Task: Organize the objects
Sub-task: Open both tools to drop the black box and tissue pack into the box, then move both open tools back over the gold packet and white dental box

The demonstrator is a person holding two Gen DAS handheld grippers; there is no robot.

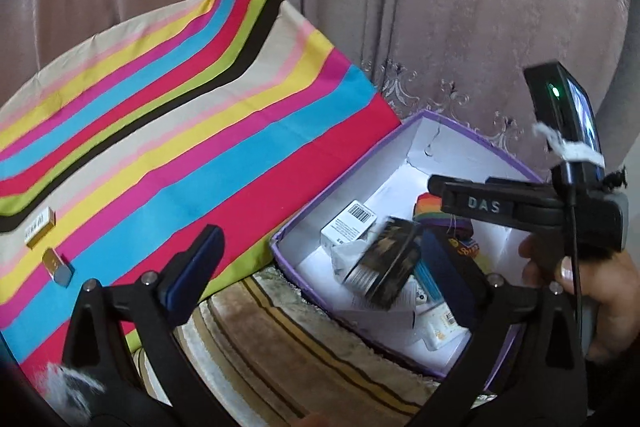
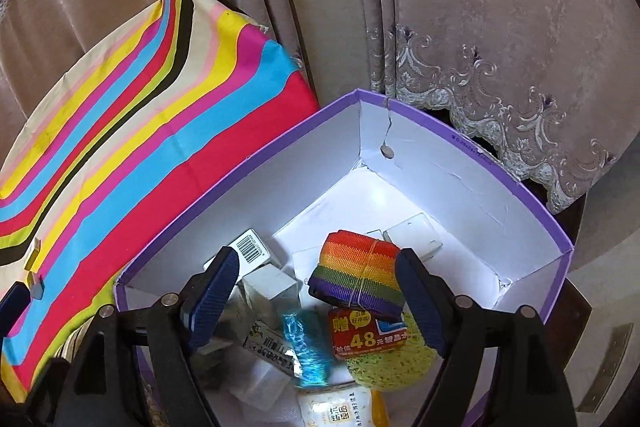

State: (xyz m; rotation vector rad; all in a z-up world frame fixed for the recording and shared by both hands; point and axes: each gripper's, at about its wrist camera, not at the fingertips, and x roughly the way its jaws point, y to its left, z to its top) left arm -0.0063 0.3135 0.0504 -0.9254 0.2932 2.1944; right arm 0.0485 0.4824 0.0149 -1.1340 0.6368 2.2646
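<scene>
Striped-cloth table (image 1: 168, 131) with two small packets (image 1: 39, 227) (image 1: 59, 266).

Smooth striped cloth (image 1: 168, 115), matt white cardboard box (image 2: 440, 163), woven rainbow strap (image 2: 356, 275).

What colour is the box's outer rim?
Purple, white inside; the box shows best in the right wrist view.

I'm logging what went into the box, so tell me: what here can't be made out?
- Dark box, left wrist view: motion-blurred, label unreadable.
- Blue shiny packet, right wrist view: blurred.
- White pouch, right wrist view: cut off by the bottom edge.
- Two small items on the striped cloth: too small.
</scene>
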